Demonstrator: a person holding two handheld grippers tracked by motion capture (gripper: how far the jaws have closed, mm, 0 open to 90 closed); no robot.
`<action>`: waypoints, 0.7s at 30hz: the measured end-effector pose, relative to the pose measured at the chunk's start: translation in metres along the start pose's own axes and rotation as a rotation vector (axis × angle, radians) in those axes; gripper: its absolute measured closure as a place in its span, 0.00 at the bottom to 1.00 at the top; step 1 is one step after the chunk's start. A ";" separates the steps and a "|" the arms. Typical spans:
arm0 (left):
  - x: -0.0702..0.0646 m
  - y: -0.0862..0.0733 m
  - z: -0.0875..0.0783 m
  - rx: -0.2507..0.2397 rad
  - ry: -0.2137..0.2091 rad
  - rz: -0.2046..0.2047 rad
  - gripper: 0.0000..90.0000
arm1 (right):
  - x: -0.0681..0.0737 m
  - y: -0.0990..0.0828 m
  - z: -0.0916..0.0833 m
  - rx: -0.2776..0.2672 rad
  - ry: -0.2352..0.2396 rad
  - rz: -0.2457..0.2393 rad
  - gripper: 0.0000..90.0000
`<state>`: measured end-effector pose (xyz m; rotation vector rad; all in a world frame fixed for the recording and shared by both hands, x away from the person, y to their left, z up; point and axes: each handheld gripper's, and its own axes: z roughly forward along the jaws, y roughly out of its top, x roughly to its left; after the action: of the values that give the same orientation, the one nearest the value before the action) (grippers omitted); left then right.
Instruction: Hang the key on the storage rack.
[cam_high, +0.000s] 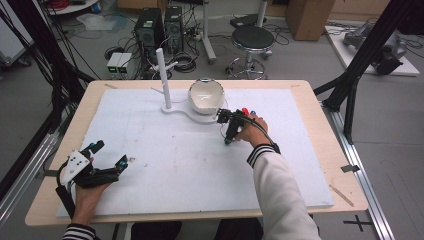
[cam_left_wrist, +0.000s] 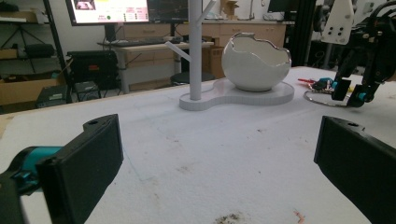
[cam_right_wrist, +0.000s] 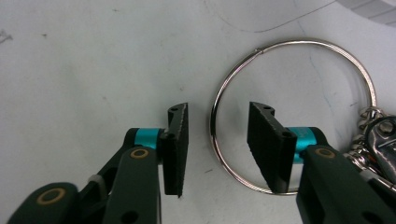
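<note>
A silver key ring (cam_right_wrist: 299, 43) lies flat on the white board, its keys (cam_right_wrist: 380, 135) bunched at the right. My right gripper (cam_right_wrist: 217, 112) is open, pointing down at the board, with one jaw outside the ring's left arc and the other inside it. In the high view that gripper (cam_high: 228, 141) sits just in front of the keys' red and blue heads (cam_high: 246, 111). Behind them a white stand (cam_high: 200, 117) carries a branched post (cam_high: 163, 80) and an egg-shaped bowl (cam_high: 205, 95). My left gripper (cam_high: 109, 154) rests open at the board's near left, holding nothing.
The white board (cam_high: 175, 165) covers most of a wooden table (cam_high: 320, 130). Beyond the far edge stand a black stool (cam_high: 252, 42) and computer towers (cam_high: 157, 27). Black frame struts (cam_high: 360, 65) rise at the right.
</note>
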<state>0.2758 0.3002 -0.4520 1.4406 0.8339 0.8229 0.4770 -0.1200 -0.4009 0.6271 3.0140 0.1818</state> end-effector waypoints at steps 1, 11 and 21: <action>0.000 0.000 0.000 0.000 0.000 0.000 0.02 | 0.000 0.000 0.000 -0.001 0.002 0.001 0.67; 0.000 0.000 0.000 -0.001 0.000 -0.001 0.02 | -0.001 -0.001 0.000 0.017 0.003 -0.008 0.73; 0.000 0.000 0.000 -0.003 0.000 0.000 0.02 | -0.001 -0.003 0.000 0.042 0.001 -0.029 0.77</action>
<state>0.2755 0.3003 -0.4521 1.4385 0.8323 0.8239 0.4765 -0.1230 -0.4015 0.5869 3.0332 0.1172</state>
